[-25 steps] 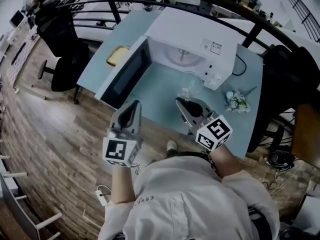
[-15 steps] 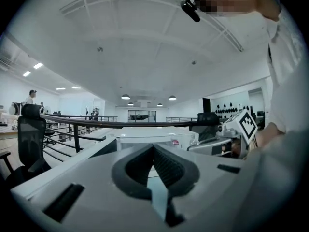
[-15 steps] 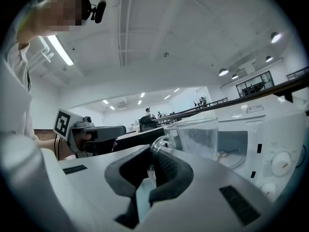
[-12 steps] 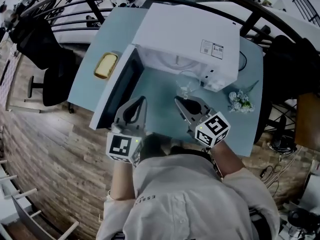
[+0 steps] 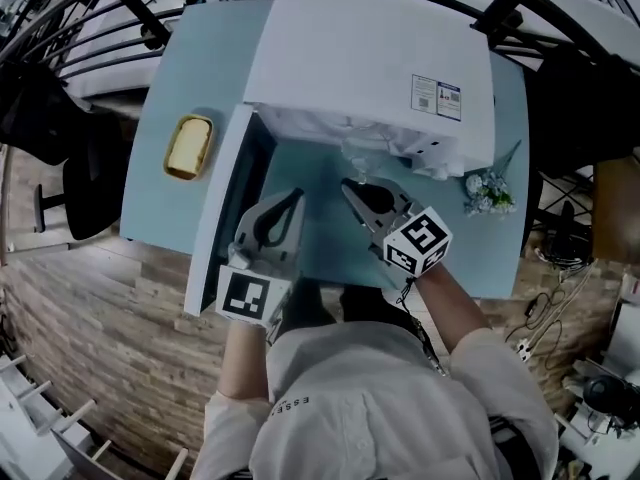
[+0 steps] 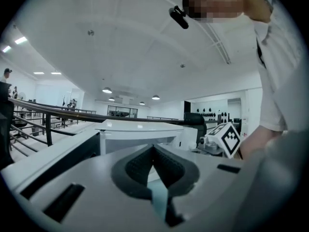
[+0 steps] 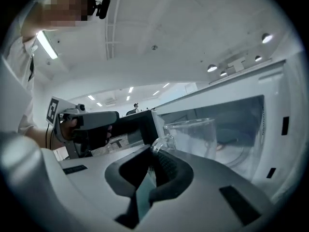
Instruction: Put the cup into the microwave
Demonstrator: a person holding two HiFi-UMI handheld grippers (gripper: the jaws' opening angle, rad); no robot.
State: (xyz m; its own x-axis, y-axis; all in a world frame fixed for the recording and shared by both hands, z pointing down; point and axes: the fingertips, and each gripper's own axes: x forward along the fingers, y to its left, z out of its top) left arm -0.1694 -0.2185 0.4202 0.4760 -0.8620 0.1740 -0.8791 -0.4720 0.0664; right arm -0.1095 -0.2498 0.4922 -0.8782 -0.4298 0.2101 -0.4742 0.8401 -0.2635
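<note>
At the far left of the head view we see something yellow that looks like bread point(image 5: 188, 146), oblong with a darker rim. It lies on the pale blue surface point(image 5: 175, 63), apart from the other things. Beside it the door point(image 5: 222, 213) of the microwave point(image 5: 370, 58) stands wide open; it is a white frame around a dark window.

The left tongs point(image 5: 294, 197) hang above the surface just beside this door. In the left gripper view their two dark ribbed pads point(image 6: 166, 161) are pressed together at the tips. We find nothing between them, so they carry nothing.

A little to the right are the right tongs point(image 7: 153, 156), pointing toward the open front of the microwave. Their jaws are closed tightly on the curved handle of the cup point(image 7: 193, 137). The cup is of clear glass, round, with straight walls, and it stands upright. It is held in the air right at the mouth of the microwave, and through it we see the white inside and the round plate of the oven.

The microwave itself is a white, smooth box with a small printed label point(image 5: 436, 94) on its top. At the right of it, a small bunch of pale flowers point(image 5: 488, 193) lies on the surface.
</note>
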